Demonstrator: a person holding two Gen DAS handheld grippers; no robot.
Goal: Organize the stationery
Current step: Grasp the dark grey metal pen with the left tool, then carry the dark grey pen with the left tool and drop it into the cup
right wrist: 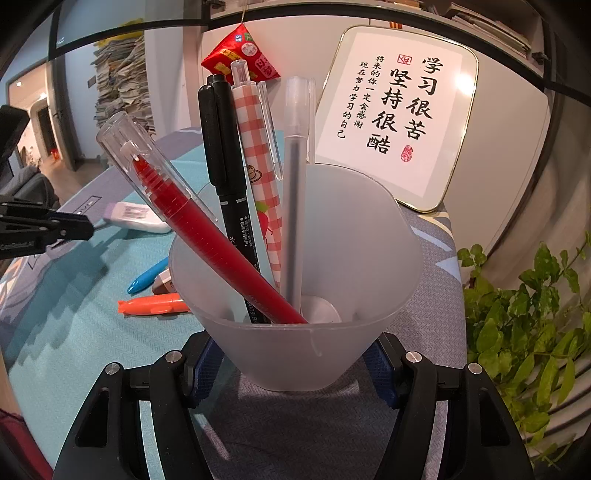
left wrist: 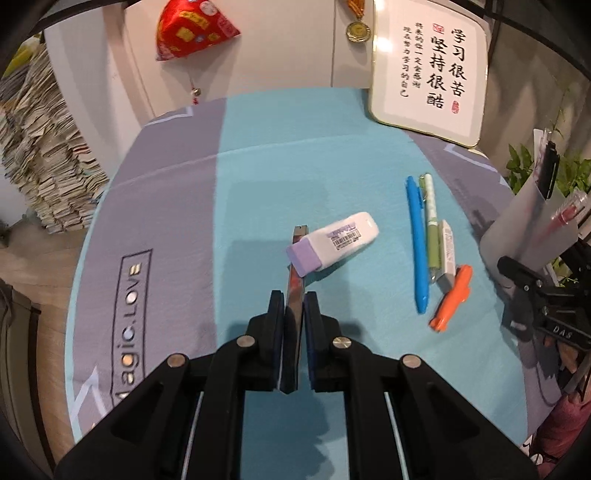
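Note:
My left gripper (left wrist: 294, 306) is shut on a slim dark pen-like stick (left wrist: 295, 280) that points forward over the table, its far end passing under or beside a white correction tape with a purple cap (left wrist: 332, 243). On the teal mat to the right lie a blue pen (left wrist: 417, 243), a green pen (left wrist: 431, 221), a small white eraser (left wrist: 447, 254) and an orange marker (left wrist: 452, 297). My right gripper (right wrist: 295, 363) is shut on a frosted plastic cup (right wrist: 295, 280) holding a red pen (right wrist: 199, 221), a black marker (right wrist: 225, 184), a checked pen (right wrist: 258, 166) and a grey pen (right wrist: 295, 184).
A framed calligraphy board (left wrist: 428, 70) leans at the table's back right. A red pouch (left wrist: 192, 29) hangs on the wall. A paper stack (left wrist: 40, 147) stands left of the table. A green plant (right wrist: 524, 332) is off the right edge.

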